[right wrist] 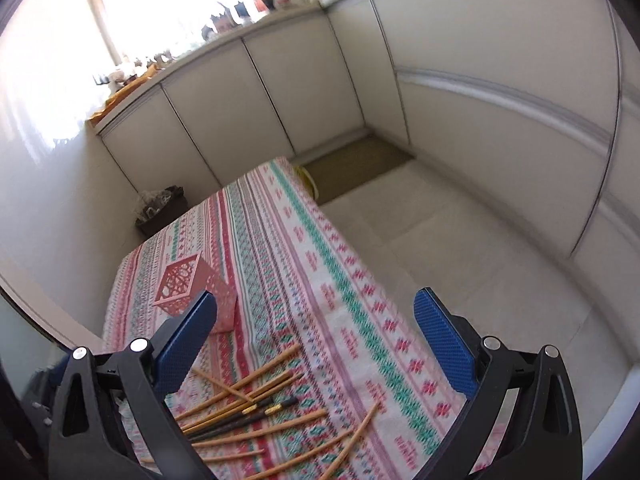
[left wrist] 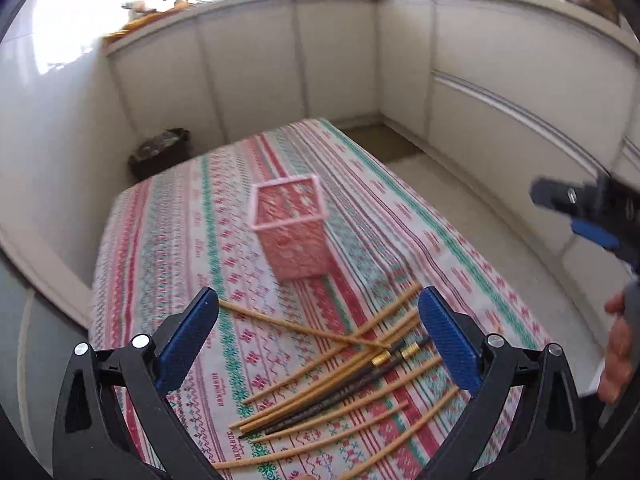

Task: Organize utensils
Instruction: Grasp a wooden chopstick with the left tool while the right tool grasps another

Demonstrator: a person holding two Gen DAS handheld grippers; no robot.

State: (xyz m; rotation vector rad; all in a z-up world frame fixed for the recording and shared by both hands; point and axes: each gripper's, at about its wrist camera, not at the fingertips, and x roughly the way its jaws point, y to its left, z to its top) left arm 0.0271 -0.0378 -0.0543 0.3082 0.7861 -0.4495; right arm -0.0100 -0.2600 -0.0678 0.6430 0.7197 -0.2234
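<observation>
Chopsticks (left wrist: 344, 376) lie mixed up on the striped cloth (left wrist: 168, 264) near the pink holder (left wrist: 294, 228), so the left gripper (left wrist: 318, 344) and right gripper (right wrist: 316, 340) hang wide apart, holding nothing, ready to grab.

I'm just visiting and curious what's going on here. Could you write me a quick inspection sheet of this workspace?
Surface: table under a striped patterned cloth.
Job's things: chopsticks scattered loose at the near end, mostly wooden, two dark with gold bands; pink basket upright beyond them, apparently empty.
Clutter: nothing seen on the table.
Grippers: left claw and right claw both open, holding nothing, above the chopsticks.
Cables: nothing seen.
Surroundings: white cabinets, bin by the wall, bright window.
</observation>
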